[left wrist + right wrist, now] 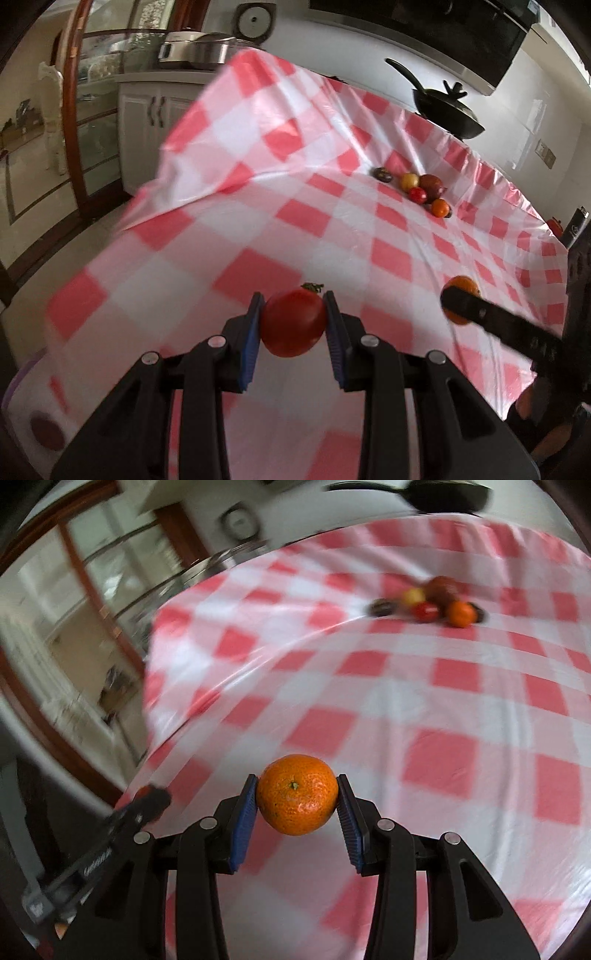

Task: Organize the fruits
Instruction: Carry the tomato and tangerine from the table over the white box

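Note:
My left gripper (pixel 293 306) is shut on a red tomato (pixel 293 323) with a green stem and holds it above the checked tablecloth (pixel 258 206). My right gripper (pixel 297 788) is shut on an orange tangerine (pixel 297 794), also above the cloth; it shows in the left wrist view (pixel 461 291) at the right. A cluster of several small fruits (pixel 417 188) lies far back on the cloth: dark, yellow, brown-red, red and orange. The same cluster (pixel 432 603) appears blurred in the right wrist view.
A black pan (pixel 447 110) stands at the table's far edge. A white cabinet with steel pots (pixel 207 51) is behind the table at the left. A wood-framed glass door (pixel 74 110) is left. The table's left edge (pixel 155 199) drops to the floor.

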`<state>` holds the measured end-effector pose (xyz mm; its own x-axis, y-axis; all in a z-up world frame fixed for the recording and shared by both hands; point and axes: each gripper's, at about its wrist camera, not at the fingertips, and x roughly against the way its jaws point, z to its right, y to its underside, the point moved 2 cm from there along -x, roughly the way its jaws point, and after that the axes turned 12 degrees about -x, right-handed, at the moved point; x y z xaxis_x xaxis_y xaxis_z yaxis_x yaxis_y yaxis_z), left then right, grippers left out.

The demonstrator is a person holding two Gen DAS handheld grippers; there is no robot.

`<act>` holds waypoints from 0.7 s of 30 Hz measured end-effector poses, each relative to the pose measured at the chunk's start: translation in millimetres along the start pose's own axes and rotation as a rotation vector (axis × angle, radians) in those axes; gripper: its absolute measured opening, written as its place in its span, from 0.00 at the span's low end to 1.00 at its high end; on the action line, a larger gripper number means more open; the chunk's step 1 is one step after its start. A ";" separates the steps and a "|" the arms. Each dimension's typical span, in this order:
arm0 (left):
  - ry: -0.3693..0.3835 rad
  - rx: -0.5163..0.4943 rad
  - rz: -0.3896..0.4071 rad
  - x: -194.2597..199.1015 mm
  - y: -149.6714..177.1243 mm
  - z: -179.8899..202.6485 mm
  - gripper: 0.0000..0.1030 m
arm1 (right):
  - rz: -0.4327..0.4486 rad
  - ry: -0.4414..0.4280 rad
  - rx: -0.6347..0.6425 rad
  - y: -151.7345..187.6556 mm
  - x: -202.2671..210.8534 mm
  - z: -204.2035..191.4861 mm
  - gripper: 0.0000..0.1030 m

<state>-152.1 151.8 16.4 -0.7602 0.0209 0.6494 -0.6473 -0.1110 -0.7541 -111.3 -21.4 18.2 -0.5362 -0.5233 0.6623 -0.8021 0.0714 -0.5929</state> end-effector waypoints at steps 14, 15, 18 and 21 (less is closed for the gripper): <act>-0.103 0.064 -0.018 58.4 51.3 -79.3 0.32 | -0.094 -0.138 0.405 105.2 3.4 -126.1 0.41; -0.111 0.071 -0.023 63.1 58.0 -86.3 0.32 | -0.110 -0.155 0.432 114.6 2.3 -134.2 0.41; -0.135 0.095 -0.038 75.4 78.0 -104.9 0.32 | -0.143 -0.180 0.524 140.1 -0.8 -152.9 0.41; -0.170 0.116 -0.057 87.4 103.1 -122.9 0.32 | -0.197 -0.204 0.613 167.0 -7.0 -168.7 0.41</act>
<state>-292.2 264.3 -16.6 -0.6959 -0.1362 0.7051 -0.6707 -0.2279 -0.7059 -285.8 137.5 -8.1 -0.2865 -0.6316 0.7204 -0.5535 -0.5047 -0.6625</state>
